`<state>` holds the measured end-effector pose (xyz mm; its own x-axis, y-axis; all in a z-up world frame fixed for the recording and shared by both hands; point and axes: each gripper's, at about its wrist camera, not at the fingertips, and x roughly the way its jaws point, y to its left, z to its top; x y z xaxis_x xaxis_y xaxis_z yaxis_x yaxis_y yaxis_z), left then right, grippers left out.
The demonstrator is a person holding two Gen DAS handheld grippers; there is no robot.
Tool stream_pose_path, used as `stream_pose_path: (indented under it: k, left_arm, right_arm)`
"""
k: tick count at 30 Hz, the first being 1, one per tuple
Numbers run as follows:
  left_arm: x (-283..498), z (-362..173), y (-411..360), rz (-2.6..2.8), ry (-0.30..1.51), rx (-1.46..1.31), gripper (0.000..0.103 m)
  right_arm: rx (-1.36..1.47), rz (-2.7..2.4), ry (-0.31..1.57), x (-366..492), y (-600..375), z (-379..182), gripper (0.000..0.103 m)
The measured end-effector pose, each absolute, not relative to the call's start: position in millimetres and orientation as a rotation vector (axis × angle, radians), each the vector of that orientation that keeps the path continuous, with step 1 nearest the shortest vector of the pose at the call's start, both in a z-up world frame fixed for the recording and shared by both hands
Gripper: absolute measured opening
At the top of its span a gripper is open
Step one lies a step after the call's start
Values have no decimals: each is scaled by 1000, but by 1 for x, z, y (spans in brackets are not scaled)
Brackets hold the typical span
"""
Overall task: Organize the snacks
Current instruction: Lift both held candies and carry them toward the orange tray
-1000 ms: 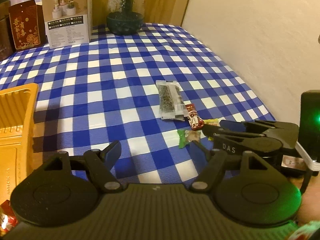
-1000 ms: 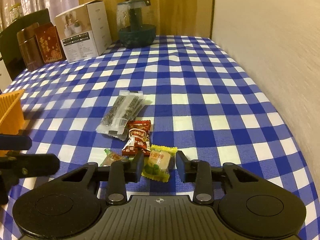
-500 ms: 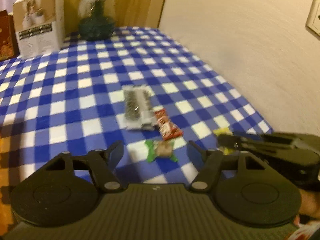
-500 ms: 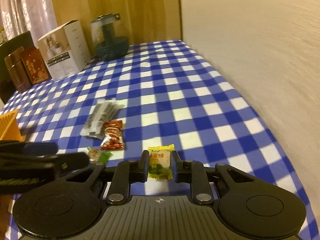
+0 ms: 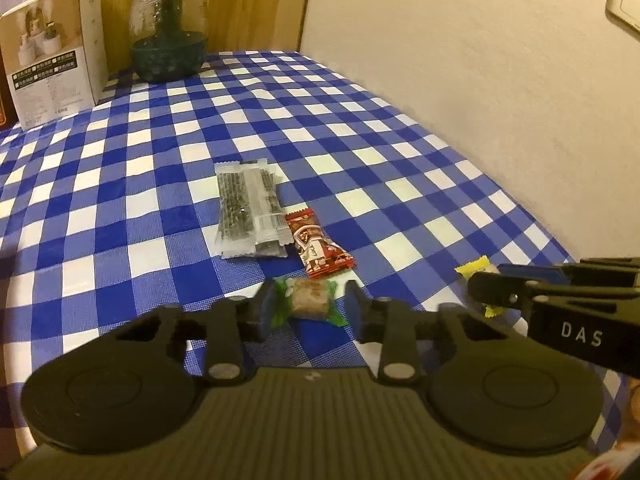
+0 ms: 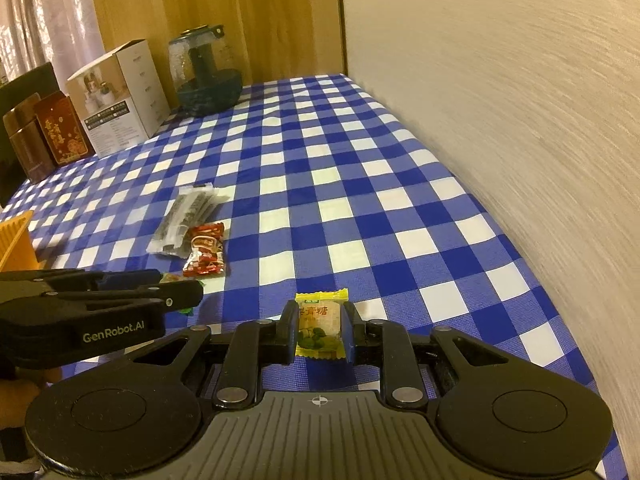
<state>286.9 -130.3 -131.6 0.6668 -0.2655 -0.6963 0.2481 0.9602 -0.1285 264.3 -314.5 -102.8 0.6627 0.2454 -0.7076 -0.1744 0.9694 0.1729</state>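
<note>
My left gripper [image 5: 310, 312] is low over the blue-checked table, its jaws closing onto a green-wrapped candy [image 5: 310, 300] that lies between the pads. In the right wrist view it reaches in from the left [image 6: 180, 286], hiding most of that candy [image 6: 172, 278]. My right gripper [image 6: 318, 332] is shut on a yellow candy [image 6: 320, 320]. The left wrist view shows it at the right edge [image 5: 486, 280], with the yellow wrapper [image 5: 474, 270] poking out. Just beyond lie a red candy [image 5: 318, 246] [image 6: 206, 250] and grey snack packets [image 5: 250, 210] [image 6: 186, 216].
A white carton [image 5: 52, 68] [image 6: 120, 108], a dark glass jar [image 5: 170, 36] [image 6: 208, 76] and a red box [image 6: 60, 132] stand at the table's far end. An orange tray [image 6: 14, 236] sits at the left. A wall [image 6: 500, 100] runs along the table's right edge.
The left gripper slid right and down over the green candy and its jaws narrowed around it; the orange tray left its view. The right gripper closed on the yellow candy and shifted right.
</note>
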Motion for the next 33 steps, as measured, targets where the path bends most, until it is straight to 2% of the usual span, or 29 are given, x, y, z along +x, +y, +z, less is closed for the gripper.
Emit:
stream_pose_path:
  k: [3, 13, 33]
  left_arm:
    - [285, -130, -128, -292, 798, -34, 24]
    - [259, -109, -110, -260, 822, -69, 23]
    - [156, -30, -47, -163, 773, -141, 23]
  right_arm:
    - [99, 242, 813, 263, -313, -102, 22]
    - [141, 261, 826, 247, -302, -91, 22]
    - [152, 350, 781, 162, -255, -17, 23]
